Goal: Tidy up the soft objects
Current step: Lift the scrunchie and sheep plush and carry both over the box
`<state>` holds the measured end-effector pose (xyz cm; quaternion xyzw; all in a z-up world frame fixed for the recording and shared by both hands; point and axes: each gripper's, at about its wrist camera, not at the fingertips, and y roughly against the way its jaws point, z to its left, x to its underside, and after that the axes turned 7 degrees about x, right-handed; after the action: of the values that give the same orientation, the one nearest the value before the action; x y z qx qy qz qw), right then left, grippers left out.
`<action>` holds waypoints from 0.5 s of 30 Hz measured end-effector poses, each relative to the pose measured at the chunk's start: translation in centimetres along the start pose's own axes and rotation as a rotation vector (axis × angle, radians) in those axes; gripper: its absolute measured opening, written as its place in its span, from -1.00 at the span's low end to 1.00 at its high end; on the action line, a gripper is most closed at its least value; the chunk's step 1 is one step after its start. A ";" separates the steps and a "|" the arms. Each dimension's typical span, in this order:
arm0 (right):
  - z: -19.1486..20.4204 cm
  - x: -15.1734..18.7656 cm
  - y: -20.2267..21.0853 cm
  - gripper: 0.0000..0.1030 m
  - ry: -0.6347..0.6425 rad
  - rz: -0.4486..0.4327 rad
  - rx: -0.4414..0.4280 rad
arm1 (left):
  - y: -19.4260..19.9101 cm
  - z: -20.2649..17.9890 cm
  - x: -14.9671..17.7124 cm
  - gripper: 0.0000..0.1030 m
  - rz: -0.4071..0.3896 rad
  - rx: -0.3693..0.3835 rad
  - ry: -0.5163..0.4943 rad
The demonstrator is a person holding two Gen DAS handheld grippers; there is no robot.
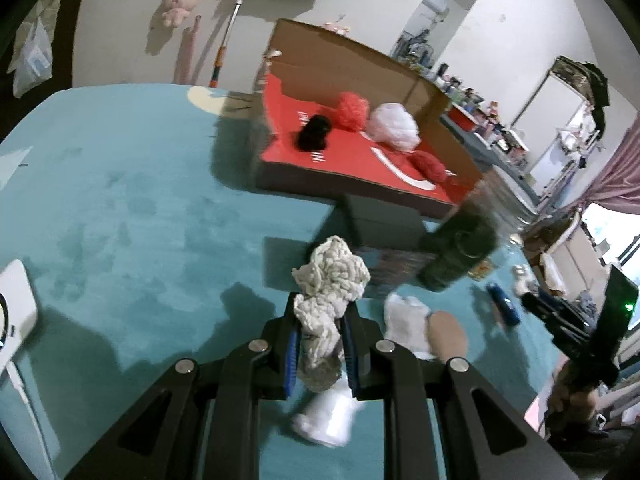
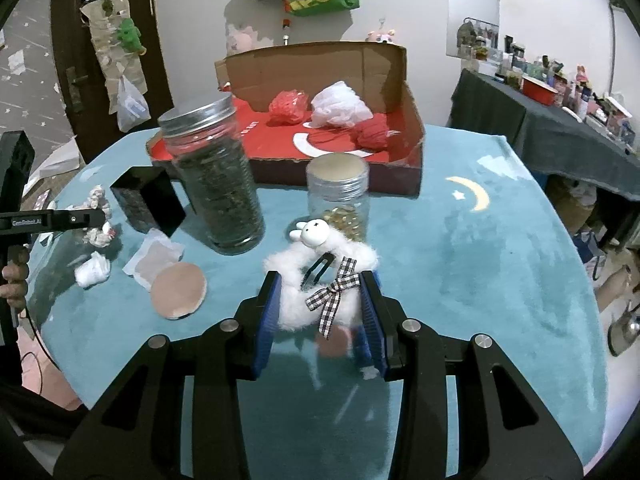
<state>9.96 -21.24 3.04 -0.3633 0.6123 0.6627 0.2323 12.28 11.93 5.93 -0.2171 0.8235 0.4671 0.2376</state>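
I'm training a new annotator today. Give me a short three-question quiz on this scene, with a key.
1. True or false: the left gripper is shut on a cream knitted yarn bundle.
2. What does the right gripper clamp? A) white fluffy hair accessory with a checked bow B) round beige pad C) white plastic puff
3. Fill in: the red mesh puff lies inside the open ____ box.

Key
1. True.
2. A; the fluffy piece sits between both blue pads.
3. Cardboard; its floor is red.
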 end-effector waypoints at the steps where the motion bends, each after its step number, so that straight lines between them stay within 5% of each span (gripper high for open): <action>1: -0.1 0.0 0.0 -0.28 -0.001 -0.002 0.006 | 0.0 0.4 -0.1 -0.62 0.000 -0.015 -0.001; 15: -3.2 -1.4 -1.1 -0.28 0.060 0.016 0.118 | -2.3 1.6 -3.3 -0.62 0.044 -0.078 -0.210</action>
<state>12.34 -24.04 3.41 -0.3638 0.6598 0.6162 0.2292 16.55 12.71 5.60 -0.1579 0.7799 0.5242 0.3035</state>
